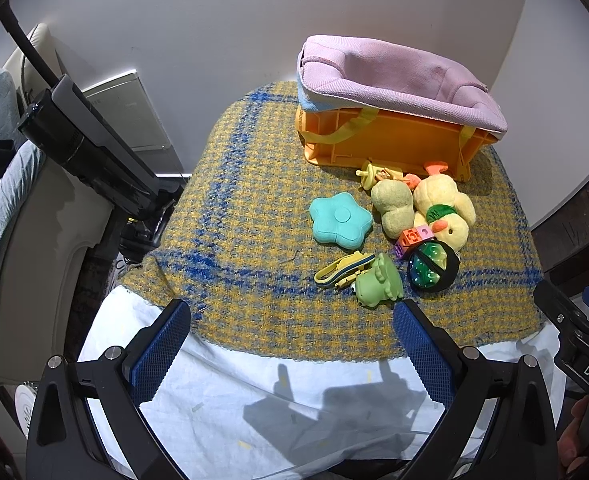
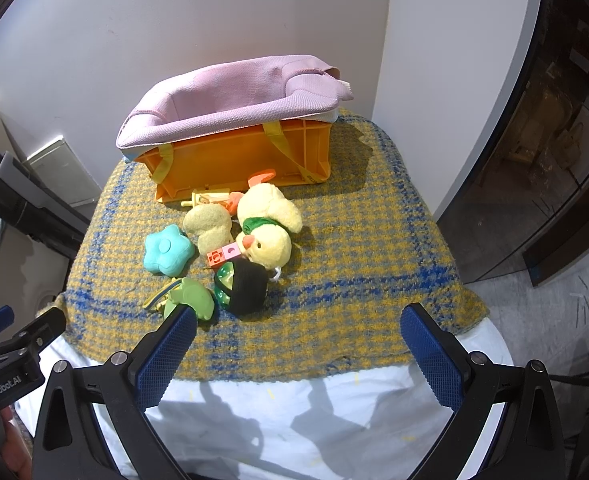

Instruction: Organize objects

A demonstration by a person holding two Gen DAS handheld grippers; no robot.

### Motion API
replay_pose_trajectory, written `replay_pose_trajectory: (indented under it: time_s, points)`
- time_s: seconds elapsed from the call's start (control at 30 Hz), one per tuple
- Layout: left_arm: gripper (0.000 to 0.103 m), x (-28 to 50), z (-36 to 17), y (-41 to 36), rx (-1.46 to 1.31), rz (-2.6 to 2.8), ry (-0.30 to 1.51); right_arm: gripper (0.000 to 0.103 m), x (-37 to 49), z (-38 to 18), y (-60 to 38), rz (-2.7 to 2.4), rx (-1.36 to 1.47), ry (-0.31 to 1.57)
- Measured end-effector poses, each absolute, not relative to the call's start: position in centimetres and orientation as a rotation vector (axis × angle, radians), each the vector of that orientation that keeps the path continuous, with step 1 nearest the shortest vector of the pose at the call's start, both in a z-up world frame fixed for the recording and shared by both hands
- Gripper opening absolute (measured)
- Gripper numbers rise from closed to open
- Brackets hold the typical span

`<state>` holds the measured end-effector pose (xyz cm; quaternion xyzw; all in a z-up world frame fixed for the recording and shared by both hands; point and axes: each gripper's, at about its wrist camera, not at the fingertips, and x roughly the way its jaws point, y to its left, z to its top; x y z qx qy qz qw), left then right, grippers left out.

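Observation:
An orange crate with a pink fabric liner stands at the back of the table. In front of it lies a heap of toys: a yellow plush duck, a beige plush, a teal star, a green frog toy, a black and green ball and small coloured blocks. My left gripper and my right gripper are both open and empty, hovering near the front edge.
A yellow and blue woven cloth covers the table over a white sheet. A dark stand rises at the left. A white wall is behind; a dark glass door is to the right.

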<state>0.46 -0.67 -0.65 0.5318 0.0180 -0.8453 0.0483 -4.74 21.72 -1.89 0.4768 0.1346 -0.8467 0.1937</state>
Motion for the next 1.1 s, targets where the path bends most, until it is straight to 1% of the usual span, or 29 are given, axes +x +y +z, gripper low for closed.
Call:
replay_pose_trajectory:
  time_s: [1.1]
  points:
    - [0.103,0.51,-0.8,-0.61,1.594,-2.521,0.118,0.102,-4.81,-1.97,21.7,-2.359,1.33,0.39]
